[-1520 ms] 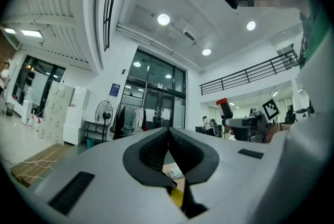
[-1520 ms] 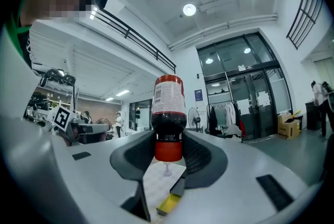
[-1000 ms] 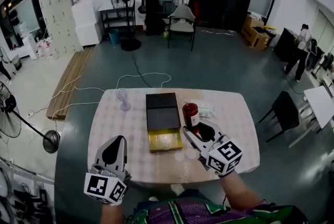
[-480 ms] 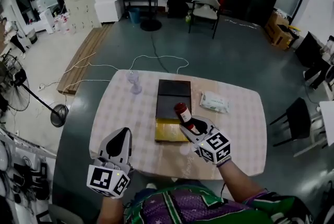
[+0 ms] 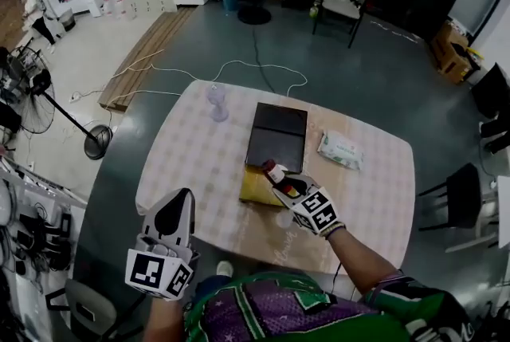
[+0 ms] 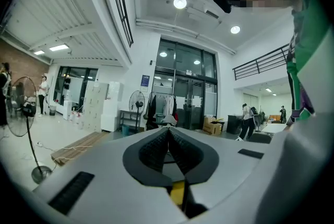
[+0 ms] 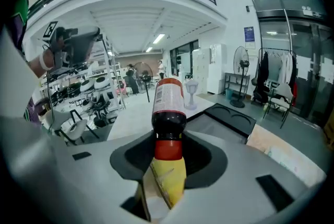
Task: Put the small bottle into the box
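The small bottle (image 5: 275,173) holds dark liquid and has a red cap and a white label. My right gripper (image 5: 281,183) is shut on its neck and holds it tilted over the yellow-lined tray (image 5: 256,189) of the box. The box's black lid (image 5: 276,137) lies flat behind the tray. In the right gripper view the bottle (image 7: 168,105) points away from the right gripper (image 7: 168,152), base outward, with the black lid (image 7: 229,117) beyond it. My left gripper (image 5: 169,230) hangs at the table's front left edge. Its pads (image 6: 156,151) meet with nothing between them.
The table (image 5: 191,165) has a checked cloth. A clear stemmed glass (image 5: 217,101) stands at its far left. A pack of wipes (image 5: 341,151) lies to the right of the lid. Chairs, standing fans and floor cables surround the table.
My right gripper has carried the bottle left, from beside the box to above the yellow tray, and tipped it from upright to slanted. The left gripper has stayed in place.
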The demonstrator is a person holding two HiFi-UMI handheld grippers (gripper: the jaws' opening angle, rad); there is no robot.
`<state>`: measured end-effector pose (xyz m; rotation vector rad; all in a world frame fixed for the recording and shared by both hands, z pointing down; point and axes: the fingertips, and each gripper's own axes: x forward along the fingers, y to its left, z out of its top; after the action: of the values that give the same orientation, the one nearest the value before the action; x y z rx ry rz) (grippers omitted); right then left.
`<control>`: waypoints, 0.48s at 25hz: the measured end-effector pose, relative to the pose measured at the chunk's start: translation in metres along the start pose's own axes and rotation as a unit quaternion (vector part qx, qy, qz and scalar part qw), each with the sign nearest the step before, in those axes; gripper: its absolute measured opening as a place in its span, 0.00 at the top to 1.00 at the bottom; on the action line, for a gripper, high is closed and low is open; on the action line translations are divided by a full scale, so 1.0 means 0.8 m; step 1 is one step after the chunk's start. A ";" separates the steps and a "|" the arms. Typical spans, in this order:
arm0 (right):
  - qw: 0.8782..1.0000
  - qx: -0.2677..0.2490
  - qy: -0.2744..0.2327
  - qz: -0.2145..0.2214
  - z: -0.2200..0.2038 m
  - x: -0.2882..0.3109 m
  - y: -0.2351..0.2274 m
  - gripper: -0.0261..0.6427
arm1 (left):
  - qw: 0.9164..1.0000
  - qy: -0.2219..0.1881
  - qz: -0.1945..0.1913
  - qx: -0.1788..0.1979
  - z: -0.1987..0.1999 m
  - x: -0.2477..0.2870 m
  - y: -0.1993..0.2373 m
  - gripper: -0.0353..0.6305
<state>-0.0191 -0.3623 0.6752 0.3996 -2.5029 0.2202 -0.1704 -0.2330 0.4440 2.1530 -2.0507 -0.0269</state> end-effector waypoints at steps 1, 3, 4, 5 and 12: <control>1.000 -0.005 0.010 0.003 -0.009 0.008 -0.001 0.73 | 1.000 0.003 0.003 -0.001 -0.003 -0.001 0.000 0.91; 0.999 -0.011 0.031 0.010 -0.028 0.023 -0.005 0.73 | 1.000 0.012 0.008 0.002 -0.012 0.000 -0.001 0.91; 0.999 -0.012 0.040 0.014 -0.036 0.030 -0.007 0.73 | 1.000 0.018 0.010 0.007 -0.017 0.000 -0.002 0.91; 0.999 -0.012 0.049 0.016 -0.044 0.037 -0.008 0.73 | 1.000 0.023 0.012 0.012 -0.021 0.000 -0.003 0.91; 0.994 -0.004 0.106 0.027 -0.079 0.083 -0.014 0.73 | 0.999 0.030 0.021 0.015 -0.030 0.006 -0.005 0.91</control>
<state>-0.0339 -0.3728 0.7657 0.2894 -2.3067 0.2595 -0.1634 -0.2353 0.4676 2.1003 -2.0757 0.0720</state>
